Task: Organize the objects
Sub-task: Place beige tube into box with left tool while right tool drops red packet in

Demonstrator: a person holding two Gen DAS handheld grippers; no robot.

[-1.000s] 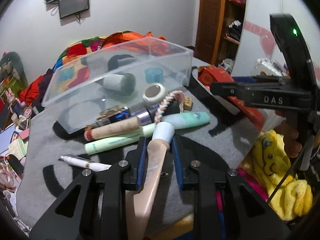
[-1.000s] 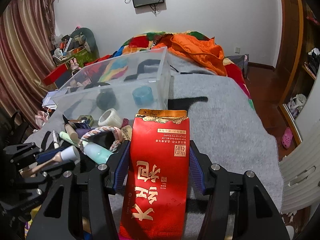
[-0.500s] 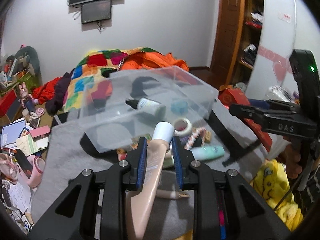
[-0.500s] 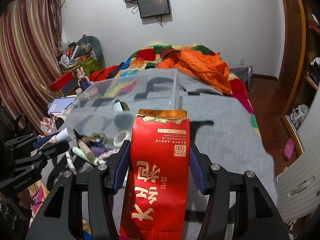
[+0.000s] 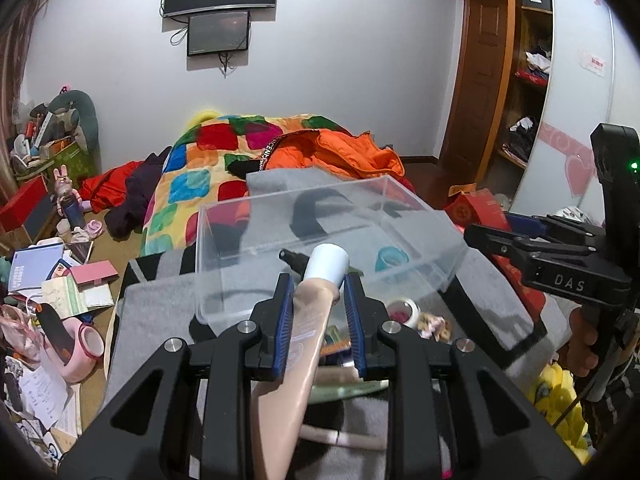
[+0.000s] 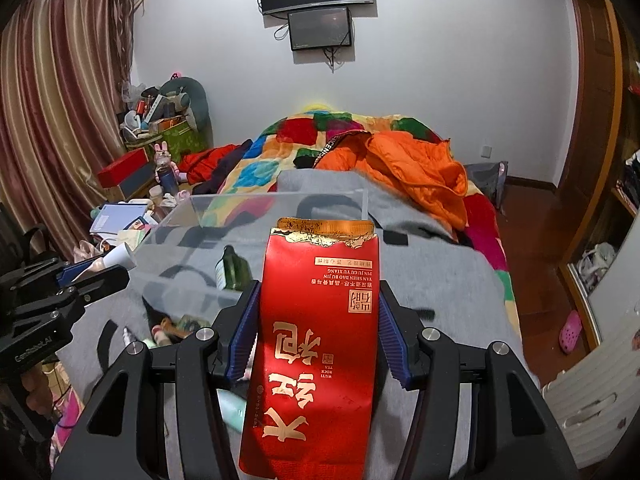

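My left gripper is shut on a beige cosmetic tube with a white cap, held up just before the near wall of a clear plastic box. My right gripper is shut on a red tea packet with gold lettering, raised at the box's near right side. Inside the box lie a dark green bottle and a small blue item. In the right wrist view the left gripper shows at the left edge with the tube's cap.
More tubes and a tape roll lie on the grey blanket under the grippers. An orange jacket and patchwork quilt lie beyond the box. Clutter covers the floor at left. A yellow plush sits at right.
Both grippers have risen with their loads, so the pile of tubes now lies below and the box sits lower in view. Neither grip has altered.
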